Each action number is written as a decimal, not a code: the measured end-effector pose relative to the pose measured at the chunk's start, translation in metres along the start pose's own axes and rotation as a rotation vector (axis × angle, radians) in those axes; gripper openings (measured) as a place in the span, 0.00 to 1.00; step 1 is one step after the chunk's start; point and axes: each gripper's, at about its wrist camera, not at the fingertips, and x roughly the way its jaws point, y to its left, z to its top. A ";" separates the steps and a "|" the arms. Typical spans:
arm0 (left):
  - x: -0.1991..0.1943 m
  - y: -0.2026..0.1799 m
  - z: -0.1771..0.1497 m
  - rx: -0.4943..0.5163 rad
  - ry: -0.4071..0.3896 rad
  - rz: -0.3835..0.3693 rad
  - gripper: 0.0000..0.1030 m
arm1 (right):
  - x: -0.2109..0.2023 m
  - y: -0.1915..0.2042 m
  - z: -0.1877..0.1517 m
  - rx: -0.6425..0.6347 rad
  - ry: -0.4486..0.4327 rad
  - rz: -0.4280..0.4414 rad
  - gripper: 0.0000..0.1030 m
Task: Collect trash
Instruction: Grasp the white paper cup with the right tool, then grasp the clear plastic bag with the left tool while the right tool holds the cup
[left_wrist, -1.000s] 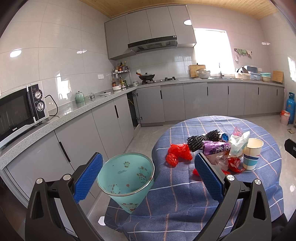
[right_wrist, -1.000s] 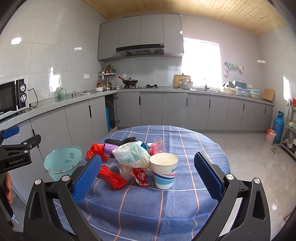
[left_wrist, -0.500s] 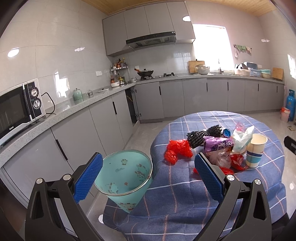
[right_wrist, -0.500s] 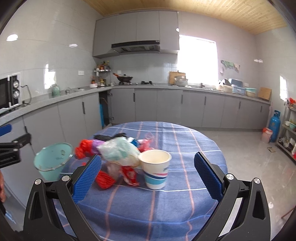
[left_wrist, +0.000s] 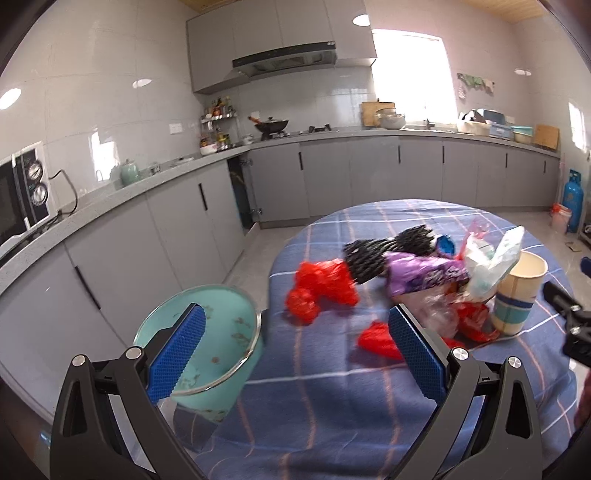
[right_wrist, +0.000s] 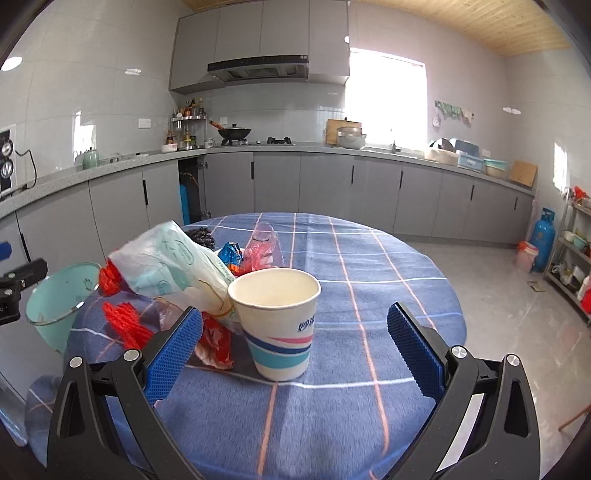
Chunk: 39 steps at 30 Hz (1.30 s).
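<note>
Both grippers spread wide, gripping nothing: right gripper (right_wrist: 294, 345) faces the white paper cup with blue and teal bands (right_wrist: 277, 322), which sits between its blue-padded fingers (right_wrist: 173, 355) but apart from both pads; left gripper (left_wrist: 293, 356) hovers over the near edge of the round counter under a blue plaid cloth (left_wrist: 332, 413), its left finger overlapping the mint-green plastic bin (left_wrist: 207, 343) at 9 o'clock of the counter. Trash pile sits at the counter's centre-left: crumpled red plastic bag (left_wrist: 321, 290), black mesh netting (left_wrist: 384, 251), purple foil wrapper (left_wrist: 424, 275), pale green-printed plastic bag (right_wrist: 173, 266) leaning on the cup rim, red string bundle (right_wrist: 125, 323) at the pile's 7 o'clock, small blue snack wrapper (right_wrist: 231, 254), pink clear bag (right_wrist: 264, 249). Nothing looks binned yet. Risks, judged: cup looks light and thin, so a hard squeeze probably crushes it and an off-centre close tips it; the pale bag leaning on the rim may drag along or spill the pile when the cup lifts. Bin appears tilted at the counter's edge, support unclear, so a bump from the left finger could knock it over or shift its mouth. Loose cloth may bunch if the fingers scrape it. Left view is motion-blurred, so small pieces are hard to tell apart.
</note>
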 end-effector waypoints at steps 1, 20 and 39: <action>0.002 -0.006 0.001 0.009 -0.009 -0.004 0.95 | 0.004 0.000 0.000 0.004 0.004 0.006 0.95; 0.031 -0.039 0.003 0.021 -0.007 -0.041 0.95 | 0.054 0.005 -0.003 -0.022 0.095 0.114 0.60; 0.001 -0.076 0.021 0.056 -0.064 -0.162 0.95 | 0.012 -0.043 0.005 0.042 0.020 0.050 0.57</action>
